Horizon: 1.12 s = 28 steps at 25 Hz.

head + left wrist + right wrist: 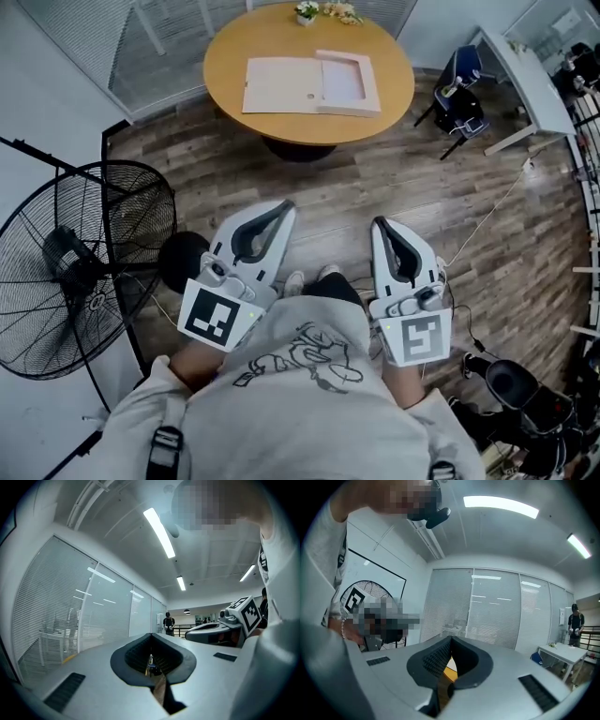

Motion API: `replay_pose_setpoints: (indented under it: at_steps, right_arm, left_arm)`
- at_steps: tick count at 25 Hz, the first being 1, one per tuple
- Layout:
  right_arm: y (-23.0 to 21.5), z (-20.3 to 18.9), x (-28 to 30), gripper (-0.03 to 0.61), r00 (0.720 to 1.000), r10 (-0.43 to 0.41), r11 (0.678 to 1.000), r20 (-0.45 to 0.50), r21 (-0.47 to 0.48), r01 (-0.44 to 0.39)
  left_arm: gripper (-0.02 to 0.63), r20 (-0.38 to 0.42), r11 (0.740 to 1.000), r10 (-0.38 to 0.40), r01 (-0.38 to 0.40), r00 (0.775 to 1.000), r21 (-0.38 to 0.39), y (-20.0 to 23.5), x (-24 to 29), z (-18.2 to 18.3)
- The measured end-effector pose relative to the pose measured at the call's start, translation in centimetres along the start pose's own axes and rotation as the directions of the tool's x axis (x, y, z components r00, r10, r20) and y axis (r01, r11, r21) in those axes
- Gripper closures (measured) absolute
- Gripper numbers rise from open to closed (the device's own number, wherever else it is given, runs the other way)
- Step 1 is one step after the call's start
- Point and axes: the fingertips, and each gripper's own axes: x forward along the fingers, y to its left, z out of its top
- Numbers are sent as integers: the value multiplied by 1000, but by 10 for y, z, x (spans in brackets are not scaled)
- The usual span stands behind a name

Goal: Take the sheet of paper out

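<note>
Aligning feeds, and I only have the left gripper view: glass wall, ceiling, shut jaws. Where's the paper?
Observer: On the round table ahead of the person. A flat box lies open there, and what looks like the sheet sits in its right half.
Operator: Either gripper near it?
Observer: No. The left gripper and the right gripper are both close to the person's body, over the wooden floor, well short of the table.
Operator: Right jaws?
Observer: Together, with nothing between them in the right gripper view.
</note>
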Motion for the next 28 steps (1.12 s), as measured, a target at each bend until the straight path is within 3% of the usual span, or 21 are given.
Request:
replay_pose_setpoints:
  at_steps: [7,11,16,28]
  right_arm:
    - [1,4,18,571,1000,-5,1000,-22,-30,4]
    - [-2,21,28,571,998,-4,1000,65,-20,5]
    - [-10,-14,32,571,1000,-2,1000,-8,31,2]
    - [-55,-17,63,571,1000,-2,999,14,47,2]
  left_arm:
    - [592,-1,1000,6,-6,1000,5,1,7,-1]
    - [592,-4,1000,12,-12,1000,6,4,15,-3]
    - [592,-10,1000,11,-11,1000,1,8,27,-10]
    - [592,-31,1000,6,-6,1000,12,21,77,-20]
